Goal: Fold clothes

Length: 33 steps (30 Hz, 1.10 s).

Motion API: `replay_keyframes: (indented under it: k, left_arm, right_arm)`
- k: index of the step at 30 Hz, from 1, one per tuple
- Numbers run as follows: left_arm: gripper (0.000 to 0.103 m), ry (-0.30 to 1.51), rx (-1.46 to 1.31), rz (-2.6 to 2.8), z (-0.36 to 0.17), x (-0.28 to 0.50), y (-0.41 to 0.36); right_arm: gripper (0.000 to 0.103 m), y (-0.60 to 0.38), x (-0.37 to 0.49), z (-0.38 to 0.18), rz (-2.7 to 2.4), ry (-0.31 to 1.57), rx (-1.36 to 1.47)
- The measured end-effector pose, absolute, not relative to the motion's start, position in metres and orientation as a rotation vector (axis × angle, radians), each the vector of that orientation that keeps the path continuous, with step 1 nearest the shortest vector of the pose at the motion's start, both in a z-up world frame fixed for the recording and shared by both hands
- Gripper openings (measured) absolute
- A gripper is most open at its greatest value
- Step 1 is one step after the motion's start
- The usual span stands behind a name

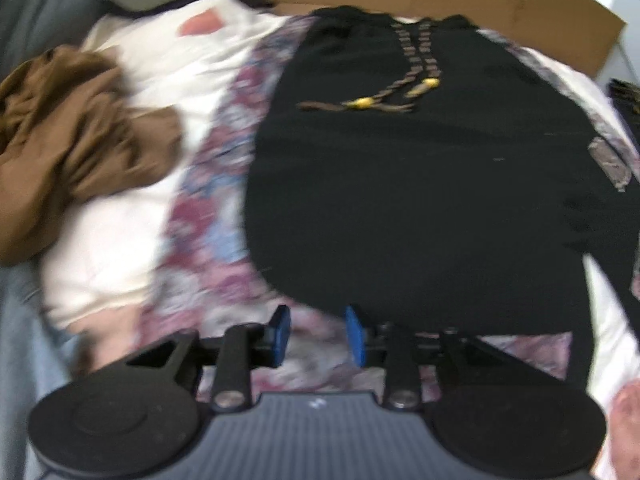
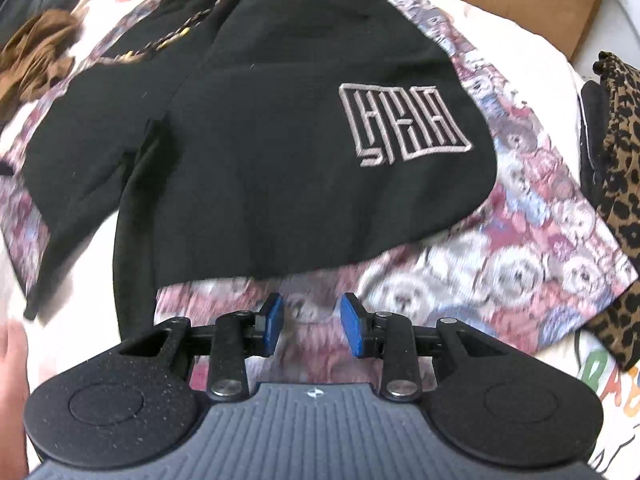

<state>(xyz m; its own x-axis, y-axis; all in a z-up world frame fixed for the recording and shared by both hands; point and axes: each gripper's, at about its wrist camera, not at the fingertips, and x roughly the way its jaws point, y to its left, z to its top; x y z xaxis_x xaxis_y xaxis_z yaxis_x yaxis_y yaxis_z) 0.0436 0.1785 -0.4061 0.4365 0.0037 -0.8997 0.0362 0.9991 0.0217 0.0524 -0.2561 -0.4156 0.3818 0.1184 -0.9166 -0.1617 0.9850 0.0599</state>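
Black hoodie (image 2: 260,140) beyond empty, parted tongs (image 2: 308,326)

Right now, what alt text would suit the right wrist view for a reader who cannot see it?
A black garment with a grey embroidered logo lies spread on a teddy-bear print cloth. The right gripper hovers near its hem, blue pads apart with nothing between them. A leopard-print item lies at the right edge and brown clothing at far left.
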Motion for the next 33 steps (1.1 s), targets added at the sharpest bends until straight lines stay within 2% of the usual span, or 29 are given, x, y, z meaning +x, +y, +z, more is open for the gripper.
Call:
replay_keyframes:
  k: [10, 18, 26, 33]
  left_arm:
    - [0.033, 1.108, 0.054, -0.137, -0.415, 0.050, 0.120]
    - [0.031, 1.119, -0.025, -0.200, -0.421, 0.058, 0.101]
    - [0.029, 1.137, -0.054, -0.226, -0.428, 0.044, 0.090]
    - [0.015, 1.187, -0.062, -0.246, -0.432, 0.014, 0.098]
  right_arm:
    - [0.039, -0.263, 0.033, -0.412, 0.202, 1.160, -0.002]
    - [0.038, -0.271, 0.040, -0.384, 0.230, 1.044, 0.060]
    - [0.038, -0.249, 0.049, -0.412, 0.271, 1.121, 0.045]
    - [0.037, -0.248, 0.034, -0.413, 0.281, 1.131, 0.048]
